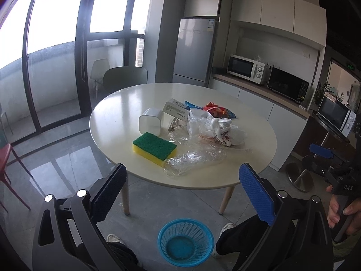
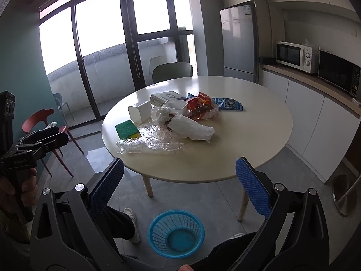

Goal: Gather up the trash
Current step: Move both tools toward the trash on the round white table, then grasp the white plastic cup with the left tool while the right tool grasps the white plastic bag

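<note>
A round white table holds a heap of trash: clear plastic film, a crumpled white plastic bag, a red-orange snack wrapper and a blue packet. A blue mesh bin stands on the floor before the table. My left gripper is open and empty, short of the table's near edge. My right gripper is open and empty too, also short of the edge.
On the table also lie a green-yellow sponge, a white tipped container, a white bowl and a flat box. A green chair stands behind, a red chair left. My legs flank the bin.
</note>
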`<state>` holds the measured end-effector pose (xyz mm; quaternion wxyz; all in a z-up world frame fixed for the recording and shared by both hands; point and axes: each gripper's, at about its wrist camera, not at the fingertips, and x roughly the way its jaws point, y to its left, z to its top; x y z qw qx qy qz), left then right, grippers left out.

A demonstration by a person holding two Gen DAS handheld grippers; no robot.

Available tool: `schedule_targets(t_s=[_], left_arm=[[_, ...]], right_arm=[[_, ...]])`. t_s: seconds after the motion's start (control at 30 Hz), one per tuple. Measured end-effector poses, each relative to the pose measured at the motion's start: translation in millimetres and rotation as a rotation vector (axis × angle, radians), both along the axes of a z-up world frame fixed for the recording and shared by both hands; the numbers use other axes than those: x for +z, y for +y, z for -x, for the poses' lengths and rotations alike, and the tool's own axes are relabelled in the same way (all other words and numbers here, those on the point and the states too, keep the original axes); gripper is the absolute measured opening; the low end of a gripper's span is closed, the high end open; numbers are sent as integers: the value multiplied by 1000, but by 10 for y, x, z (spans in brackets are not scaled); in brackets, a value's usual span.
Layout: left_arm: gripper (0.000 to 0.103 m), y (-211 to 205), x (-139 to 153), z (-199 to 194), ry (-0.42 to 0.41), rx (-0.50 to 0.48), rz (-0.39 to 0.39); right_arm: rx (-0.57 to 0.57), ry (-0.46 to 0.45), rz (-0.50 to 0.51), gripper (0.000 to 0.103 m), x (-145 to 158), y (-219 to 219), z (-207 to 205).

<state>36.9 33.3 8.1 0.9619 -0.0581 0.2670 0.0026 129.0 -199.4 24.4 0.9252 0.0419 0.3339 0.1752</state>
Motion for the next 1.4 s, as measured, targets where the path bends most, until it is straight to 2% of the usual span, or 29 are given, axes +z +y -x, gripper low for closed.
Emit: schedule_targets(t_s=[0.2, 0.5, 0.93, 1.07, 1.17, 1.33, 1.4], left_arm=[[97, 188, -6, -424, 22, 48, 11], [97, 442, -108, -1044, 94, 79, 27], [97, 584, -319, -1913, 213, 77, -36], [96, 637, -437, -2207, 268, 79, -70], [95, 682, -541, -2382, 313, 75, -92], [86, 712, -596, -2500, 326, 37, -72], [77, 696, -625, -2539, 336, 32, -83]], right_arm=[[-3, 11, 13, 95, -107, -1, -376], [77, 36, 67, 95, -303, 195, -948], [210, 101, 145, 94, -514, 478, -1484], [249, 140, 177, 83, -618, 580, -1592], [257, 156, 200, 82, -686, 633, -1675], [270, 189, 200, 66, -797, 653, -1764], [265, 190, 197, 62, -812, 648, -1775]])
